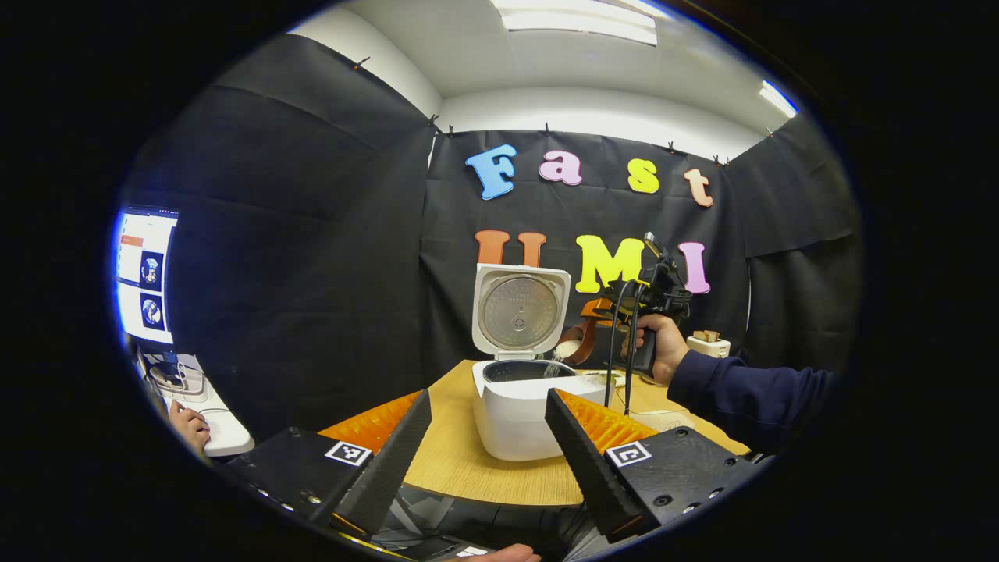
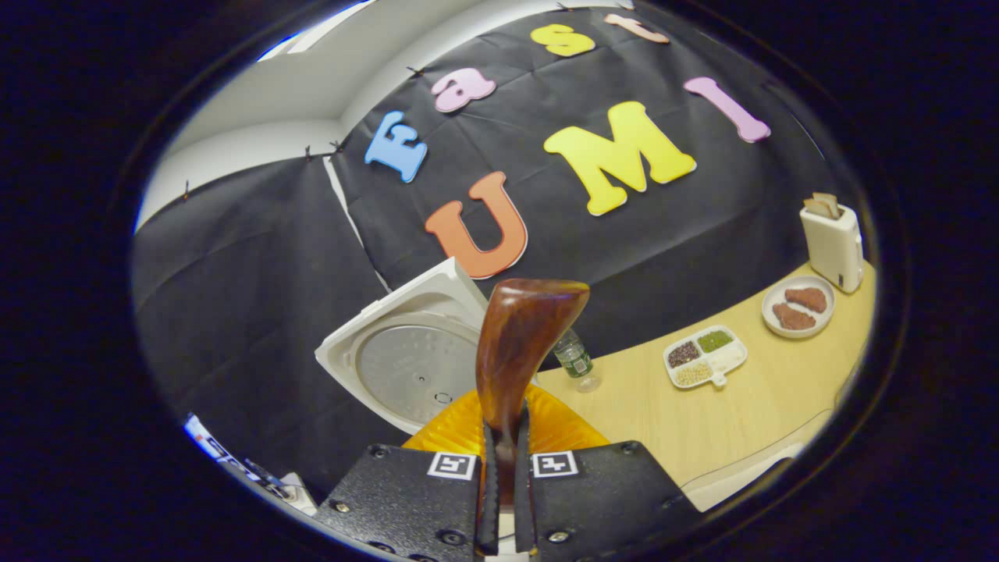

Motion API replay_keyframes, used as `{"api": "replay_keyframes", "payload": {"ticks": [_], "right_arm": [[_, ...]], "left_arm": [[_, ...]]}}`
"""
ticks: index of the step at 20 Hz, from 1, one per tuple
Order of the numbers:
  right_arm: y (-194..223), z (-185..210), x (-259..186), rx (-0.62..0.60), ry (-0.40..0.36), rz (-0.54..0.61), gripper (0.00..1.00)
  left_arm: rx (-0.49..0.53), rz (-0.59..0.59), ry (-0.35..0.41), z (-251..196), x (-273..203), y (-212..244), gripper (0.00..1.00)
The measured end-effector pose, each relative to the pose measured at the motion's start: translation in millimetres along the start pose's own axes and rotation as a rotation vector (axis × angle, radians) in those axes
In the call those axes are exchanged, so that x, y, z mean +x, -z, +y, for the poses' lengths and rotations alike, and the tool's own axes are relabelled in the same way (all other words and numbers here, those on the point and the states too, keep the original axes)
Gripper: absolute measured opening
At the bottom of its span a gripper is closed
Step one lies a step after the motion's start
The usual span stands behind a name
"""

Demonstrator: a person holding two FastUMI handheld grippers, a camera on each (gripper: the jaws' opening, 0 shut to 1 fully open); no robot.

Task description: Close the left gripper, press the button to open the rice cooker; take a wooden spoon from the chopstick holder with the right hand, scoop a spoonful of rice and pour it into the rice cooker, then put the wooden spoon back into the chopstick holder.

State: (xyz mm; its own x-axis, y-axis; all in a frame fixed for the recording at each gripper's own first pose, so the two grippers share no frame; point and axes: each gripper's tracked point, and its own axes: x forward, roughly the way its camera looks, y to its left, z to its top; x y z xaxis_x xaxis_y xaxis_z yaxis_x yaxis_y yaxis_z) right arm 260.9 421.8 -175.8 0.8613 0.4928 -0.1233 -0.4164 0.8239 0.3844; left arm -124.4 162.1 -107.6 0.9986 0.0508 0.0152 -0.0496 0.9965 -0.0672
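Left gripper view looks across the table at the cooker, which stands near its front edge with the lid swung up and back, so the pot mouth faces up and takes what falls from above. Its own left gripper hangs low in front of the cooker with the fingers spread wide and nothing between them, well clear of the pour, probably parked now that the button step looks done. To the right of the pot a hand in a dark sleeve holds the right gripper up above the rim, and the spoon it carries is tipped left and down so that rice streams into the pot. In the right gripper view the right gripper has its fingers pinched tight on the spoon handle, which rises straight ahead of the camera; the firm pinch keeps the spoon from twisting as it tips. The lid sits just left of it. Farther right on the table stand a bottle, a divided dish, a plate and, by the wall, the holder, well apart from the cooker. I judge the pour is under way; the return of the spoon to the holder is left.
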Motion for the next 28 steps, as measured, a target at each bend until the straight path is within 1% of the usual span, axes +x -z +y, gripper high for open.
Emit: {"api": "replay_keyframes", "payload": {"ticks": [4,6,12,14,17,21,23,25,28], "right_arm": [[16,7,6,-0.052,0.006,0.025,0.13],[15,11,8,-0.11,0.008,0.024,0.13],[17,21,9,-0.405,0.018,-0.028,0.13],[19,30,6,-0.496,0.009,-0.045,0.13],[23,45,1,-0.602,-0.007,-0.064,0.13],[29,66,-8,-0.789,-0.024,-0.102,0.13],[29,75,-14,-0.854,-0.032,-0.129,0.13],[33,78,-16,-0.879,-0.041,-0.143,0.13],[27,76,-25,-0.83,-0.047,-0.149,0.13]], "left_arm": [[0.0,0.003,0.003,0,0,2,0.94],[0.008,0.0,0.009,-2,0,2,0.94],[0.021,-0.001,0.026,-8,-2,1,0.94],[0.031,-0.001,0.03,-11,-2,0,0.94],[0.031,0.002,0.036,-15,-1,1,0.94],[0.027,0.011,0.037,-17,1,3,0.94],[0.026,0.012,0.034,-18,1,3,0.94],[0.022,0.011,0.036,-19,0,2,0.94],[0.021,0.009,0.039,-24,0,1,0.94]]}}
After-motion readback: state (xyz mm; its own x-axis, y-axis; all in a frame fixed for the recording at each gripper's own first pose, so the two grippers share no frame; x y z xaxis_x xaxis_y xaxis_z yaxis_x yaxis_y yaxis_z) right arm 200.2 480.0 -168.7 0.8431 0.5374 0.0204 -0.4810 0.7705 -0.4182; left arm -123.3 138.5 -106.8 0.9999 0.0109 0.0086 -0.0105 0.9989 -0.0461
